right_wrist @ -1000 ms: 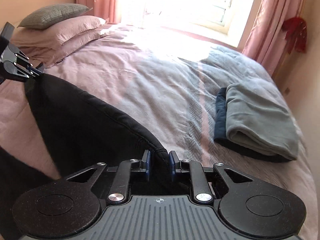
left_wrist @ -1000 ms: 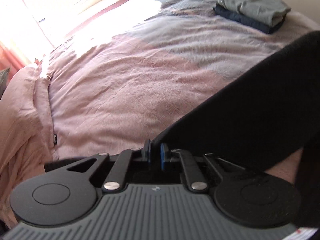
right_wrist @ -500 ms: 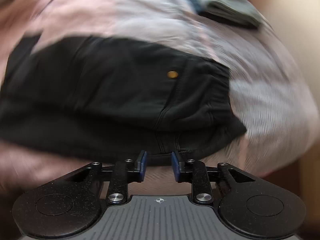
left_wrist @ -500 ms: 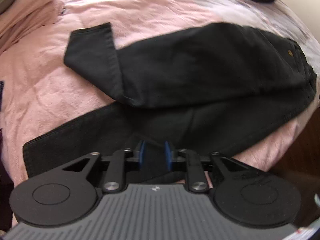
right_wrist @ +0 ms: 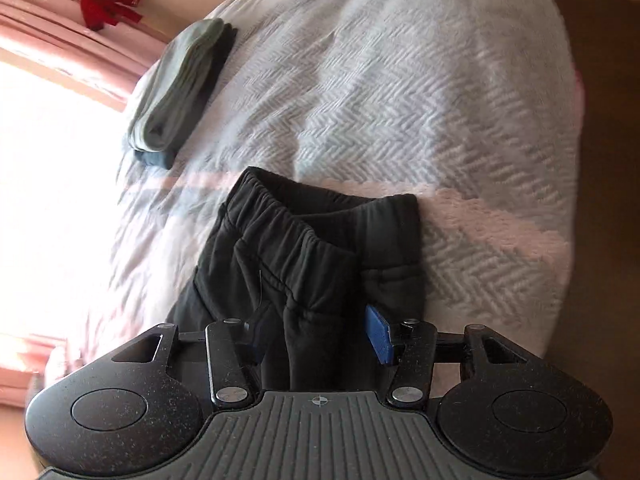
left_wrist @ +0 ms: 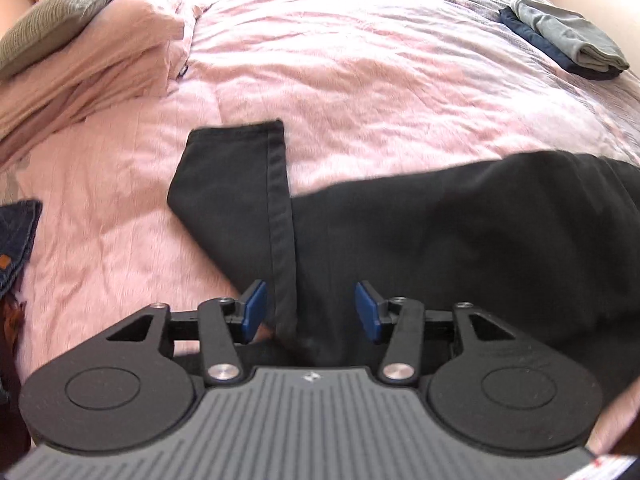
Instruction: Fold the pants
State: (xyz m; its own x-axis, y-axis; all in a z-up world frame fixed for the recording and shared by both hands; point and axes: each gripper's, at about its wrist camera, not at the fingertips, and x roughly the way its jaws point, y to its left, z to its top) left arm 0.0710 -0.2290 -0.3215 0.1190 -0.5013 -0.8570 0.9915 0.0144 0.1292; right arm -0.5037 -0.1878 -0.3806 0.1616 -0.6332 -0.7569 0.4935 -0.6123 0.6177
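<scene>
Pants (left_wrist: 460,232), black, lie spread across the pink bed (left_wrist: 360,80). The left gripper (left_wrist: 310,312) has just been opening: its 2 blue pads (left_wrist: 253,312) stand apart, with a hemmed leg cuff running up between them, and neither pad presses the cloth. The right gripper (right_wrist: 320,334) has likewise just been widening; its pads straddle a ridge of fabric just below the elastic waistband (right_wrist: 280,216), clear of it on the right side, while the left pad is too dark to judge for contact.

Only the left view shows the leg end folded back over the pants, a grey pillow (left_wrist: 60,12) far beyond the pants at upper left, and a scrap of blue denim (left_wrist: 16,240) off to their left. Only the right view shows the waistband, the pale herringbone blanket (right_wrist: 400,100) under and beyond it, and a red object (right_wrist: 108,2) hanging by the curtain. Both views catch the folded grey and navy stack (right_wrist: 176,84) well apart from the pants.
</scene>
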